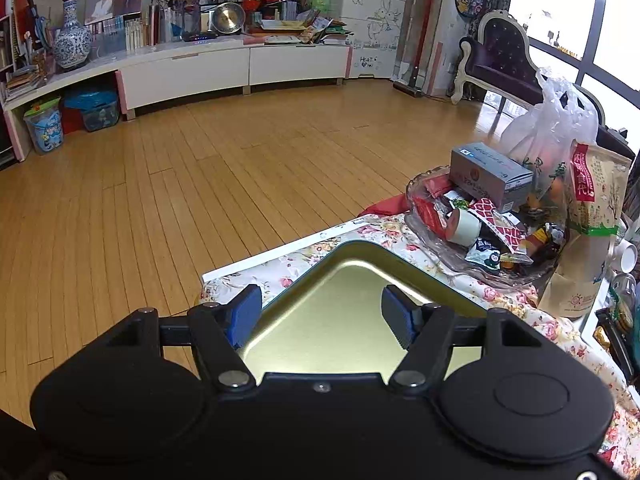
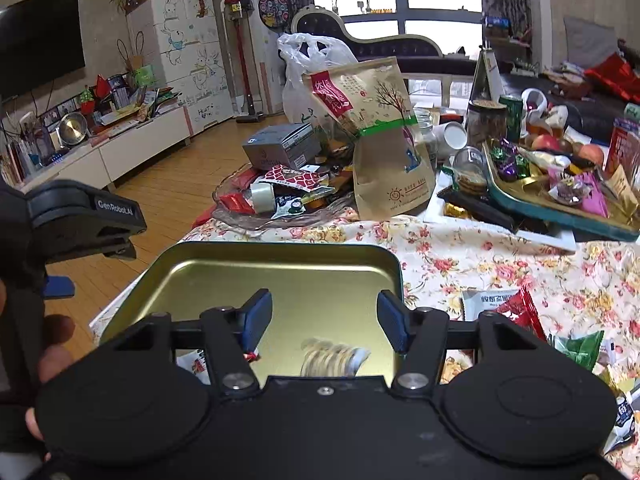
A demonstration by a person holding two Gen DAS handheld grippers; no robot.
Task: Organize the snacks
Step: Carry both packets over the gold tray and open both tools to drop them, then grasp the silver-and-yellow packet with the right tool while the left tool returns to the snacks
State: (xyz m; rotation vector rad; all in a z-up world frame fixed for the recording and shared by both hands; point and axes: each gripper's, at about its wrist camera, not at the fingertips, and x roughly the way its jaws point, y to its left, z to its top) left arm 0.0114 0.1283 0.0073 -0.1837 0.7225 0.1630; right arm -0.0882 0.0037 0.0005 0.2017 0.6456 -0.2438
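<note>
While both the left gripper point(image 1: 322, 314) and right gripper point(image 2: 325, 322) gape empty, biscuits point(image 2: 334, 358) lie in the tin point(image 2: 280, 258)

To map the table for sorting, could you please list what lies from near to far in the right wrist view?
Right gripper → gold tin tray → glass dish → grey box → white plastic bag.

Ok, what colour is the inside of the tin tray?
Gold inside the tin tray, with a dark teal rim; clearest in the right wrist view.
</note>
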